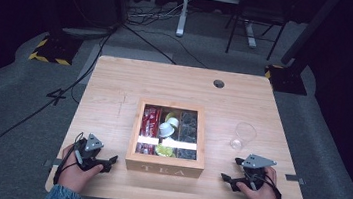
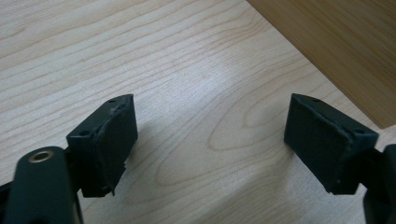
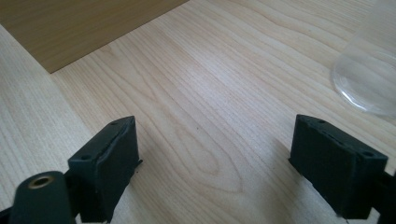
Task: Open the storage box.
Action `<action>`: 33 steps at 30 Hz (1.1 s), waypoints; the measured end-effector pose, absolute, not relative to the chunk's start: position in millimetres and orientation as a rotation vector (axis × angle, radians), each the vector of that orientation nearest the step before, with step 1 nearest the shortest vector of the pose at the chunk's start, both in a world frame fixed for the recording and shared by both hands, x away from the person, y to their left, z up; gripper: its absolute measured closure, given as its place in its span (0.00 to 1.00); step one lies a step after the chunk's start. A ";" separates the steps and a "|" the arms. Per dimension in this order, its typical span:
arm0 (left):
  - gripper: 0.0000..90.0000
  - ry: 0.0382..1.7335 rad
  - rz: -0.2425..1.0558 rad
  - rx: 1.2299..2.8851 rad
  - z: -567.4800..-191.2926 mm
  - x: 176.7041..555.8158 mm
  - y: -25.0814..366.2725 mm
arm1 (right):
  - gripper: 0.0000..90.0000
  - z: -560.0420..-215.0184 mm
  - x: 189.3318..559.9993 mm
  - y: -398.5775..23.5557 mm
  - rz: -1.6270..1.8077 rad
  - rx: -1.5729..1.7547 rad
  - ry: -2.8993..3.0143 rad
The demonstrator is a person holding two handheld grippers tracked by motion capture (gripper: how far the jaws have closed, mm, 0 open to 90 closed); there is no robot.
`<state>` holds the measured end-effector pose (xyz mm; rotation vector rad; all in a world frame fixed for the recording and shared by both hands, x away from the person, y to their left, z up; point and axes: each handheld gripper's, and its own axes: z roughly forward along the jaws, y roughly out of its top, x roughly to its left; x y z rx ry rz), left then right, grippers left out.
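Observation:
A wooden box [image 1: 164,167] marked TEA stands in the middle of the table, its lid a glass pane over compartments with red packets, white and yellow capsules and dark packets. My left gripper [image 1: 109,163] rests on the table to the left of the box, open, nothing between its pads [image 2: 109,140]. The box's side wall [image 2: 336,42] fills the upper right corner of the left gripper view. My right gripper [image 1: 226,179] lies to the right of the box, open and empty too. A clear glass cup [image 1: 243,136] stands beyond it; its base [image 3: 369,74] is at the right.
The wooden table [image 1: 115,92] has a round cable hole [image 1: 218,83] near its far edge. Bare tabletop lies on both sides of the box. Cables and desk legs lie on the floor behind the table.

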<state>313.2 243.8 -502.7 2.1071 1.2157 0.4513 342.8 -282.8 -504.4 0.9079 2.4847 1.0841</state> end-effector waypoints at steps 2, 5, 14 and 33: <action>0.24 1.218 0.437 2.112 -501.2 313.2 245.3 | 0.16 -504.5 343.3 -282.7 1.087 0.904 2.489; 0.25 1.224 0.417 2.112 -499.5 312.9 247.1 | 0.16 -504.5 343.4 -282.7 1.087 0.903 2.489; 0.27 1.215 0.432 2.102 -477.1 311.6 250.7 | 0.16 -504.4 343.4 -282.7 1.085 0.904 2.490; 0.30 1.088 0.381 1.984 -433.5 290.2 236.5 | 0.16 -504.4 343.5 -282.8 1.088 0.906 2.491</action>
